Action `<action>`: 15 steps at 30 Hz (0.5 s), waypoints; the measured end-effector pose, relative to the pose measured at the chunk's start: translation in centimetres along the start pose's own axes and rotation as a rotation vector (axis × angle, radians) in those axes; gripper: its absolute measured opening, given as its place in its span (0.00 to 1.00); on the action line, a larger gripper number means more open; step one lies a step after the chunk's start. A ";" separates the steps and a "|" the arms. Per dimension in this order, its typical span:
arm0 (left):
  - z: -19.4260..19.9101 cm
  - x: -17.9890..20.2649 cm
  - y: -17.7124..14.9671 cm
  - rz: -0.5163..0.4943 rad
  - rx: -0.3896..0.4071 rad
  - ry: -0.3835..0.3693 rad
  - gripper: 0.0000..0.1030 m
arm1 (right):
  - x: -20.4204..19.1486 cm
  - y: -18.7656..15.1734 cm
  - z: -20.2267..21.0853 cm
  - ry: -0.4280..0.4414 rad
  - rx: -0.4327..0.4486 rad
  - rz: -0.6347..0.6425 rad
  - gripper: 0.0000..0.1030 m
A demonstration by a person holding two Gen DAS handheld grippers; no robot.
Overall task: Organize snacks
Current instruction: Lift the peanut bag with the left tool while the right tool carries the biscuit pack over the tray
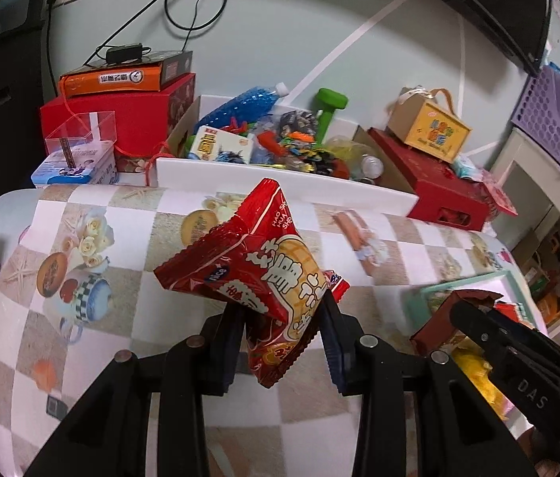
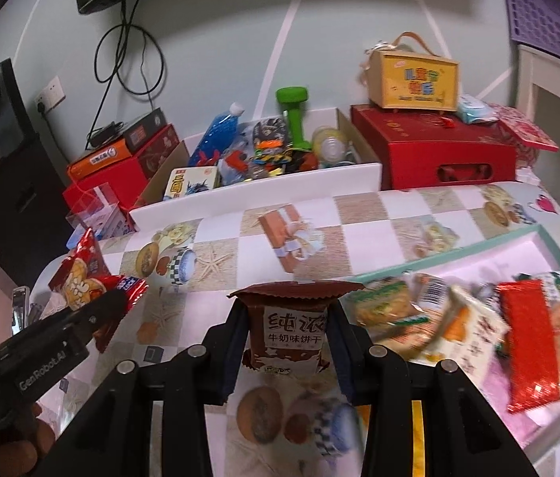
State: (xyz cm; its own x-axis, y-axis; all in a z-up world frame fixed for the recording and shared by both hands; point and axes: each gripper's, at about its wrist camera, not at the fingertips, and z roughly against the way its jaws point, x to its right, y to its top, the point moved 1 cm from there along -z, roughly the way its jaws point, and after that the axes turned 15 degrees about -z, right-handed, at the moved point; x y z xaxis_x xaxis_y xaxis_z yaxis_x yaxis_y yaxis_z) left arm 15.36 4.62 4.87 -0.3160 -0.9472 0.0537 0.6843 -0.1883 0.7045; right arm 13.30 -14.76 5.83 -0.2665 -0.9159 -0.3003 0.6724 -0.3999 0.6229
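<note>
Left gripper fingers clamped on a crinkly red foil snack packet, held clear above the table. Right gripper fingers clamped on a brown biscuit packet, also lifted, just beside a mint-rimmed tray full of mixed snack packs. Table wears a checkered printed cloth; white cardboard box of clutter and red gift boxes sit behind, against a pale wall.
</note>
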 end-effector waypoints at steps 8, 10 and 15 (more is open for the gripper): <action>2.7 2.9 -0.4 -0.017 0.009 -0.015 0.37 | 2.3 0.0 2.8 -0.023 0.014 -0.025 0.41; 3.1 3.7 -0.4 -0.027 0.010 -0.022 0.37 | 2.7 -0.1 3.4 -0.026 0.018 -0.028 0.41; 3.6 5.7 -0.7 -0.049 0.006 -0.046 0.37 | 3.5 -0.2 4.6 -0.018 0.025 -0.029 0.41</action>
State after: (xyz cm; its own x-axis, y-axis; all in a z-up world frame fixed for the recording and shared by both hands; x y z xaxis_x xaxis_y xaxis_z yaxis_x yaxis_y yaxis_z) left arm 10.74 0.29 7.19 -0.3791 -0.9239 0.0512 0.6631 -0.2327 0.7114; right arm 9.03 -18.06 7.96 -0.2976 -0.9045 -0.3056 0.6470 -0.4265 0.6321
